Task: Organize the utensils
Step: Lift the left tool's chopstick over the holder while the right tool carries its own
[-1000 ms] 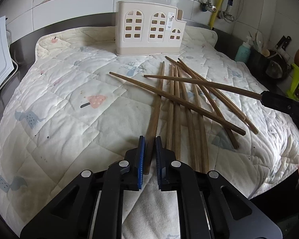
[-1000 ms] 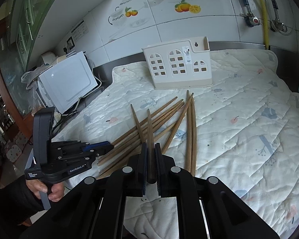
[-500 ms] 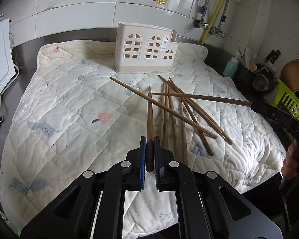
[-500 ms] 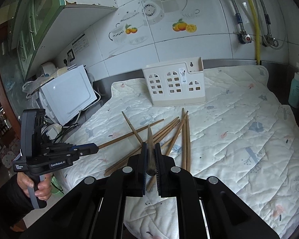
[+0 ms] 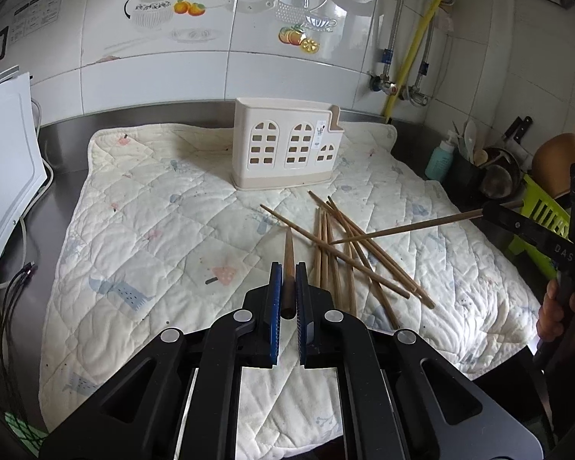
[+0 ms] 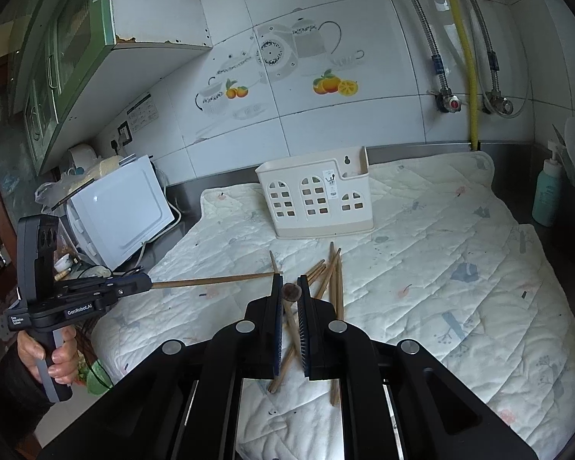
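Each tool is clamped on one chopstick. Your left tool (image 5: 285,287) grips the butt of its chopstick (image 5: 288,253), tip pointing straight ahead toward the holder (image 5: 287,151). Your right tool (image 6: 290,293) holds the other chopstick (image 6: 290,292) end-on, so little of it shows there; from the left view it sticks out across the pile.

The holder stands ahead of both tools on the quilted mat (image 5: 153,230), and no chopstick pokes above its rim, so nothing looks stowed yet.

Left to do: these two, then the loose chopsticks (image 5: 349,257) lying crossed between tools and holder. Early days, by my reckoning.
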Tool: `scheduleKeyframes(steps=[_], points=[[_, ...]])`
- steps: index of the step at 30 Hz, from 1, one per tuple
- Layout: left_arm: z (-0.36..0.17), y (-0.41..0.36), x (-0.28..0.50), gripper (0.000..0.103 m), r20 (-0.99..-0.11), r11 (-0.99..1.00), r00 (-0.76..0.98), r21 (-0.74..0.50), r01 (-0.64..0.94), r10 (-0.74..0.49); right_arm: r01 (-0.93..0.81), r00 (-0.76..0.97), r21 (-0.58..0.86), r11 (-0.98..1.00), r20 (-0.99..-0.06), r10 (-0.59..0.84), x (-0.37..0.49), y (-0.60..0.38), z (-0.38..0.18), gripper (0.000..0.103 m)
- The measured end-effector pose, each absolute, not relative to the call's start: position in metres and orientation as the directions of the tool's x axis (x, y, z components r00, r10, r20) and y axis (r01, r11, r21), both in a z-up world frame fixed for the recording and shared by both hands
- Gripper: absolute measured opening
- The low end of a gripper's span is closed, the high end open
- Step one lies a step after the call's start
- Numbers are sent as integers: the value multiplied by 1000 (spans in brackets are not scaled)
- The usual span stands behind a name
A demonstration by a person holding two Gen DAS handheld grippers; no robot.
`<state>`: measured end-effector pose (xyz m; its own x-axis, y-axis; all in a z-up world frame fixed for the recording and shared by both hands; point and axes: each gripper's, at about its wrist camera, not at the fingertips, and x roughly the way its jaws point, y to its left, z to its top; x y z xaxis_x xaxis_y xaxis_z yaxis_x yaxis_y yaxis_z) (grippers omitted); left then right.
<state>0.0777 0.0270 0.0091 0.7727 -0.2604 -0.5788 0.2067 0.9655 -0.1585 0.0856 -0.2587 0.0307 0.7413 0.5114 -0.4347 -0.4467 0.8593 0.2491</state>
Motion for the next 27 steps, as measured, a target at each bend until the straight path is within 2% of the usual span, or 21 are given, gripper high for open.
scheduleKeyframes(steps=[15, 27], points=[[45, 21, 94, 5, -475, 970, 846, -85, 229, -241, -450, 762, 202, 870, -422, 491, 116, -260, 78, 7], [66, 15, 129, 5, -424, 962, 864, -126, 243, -273, -475, 763, 173, 863, -409, 501, 149, -246, 109, 7]])
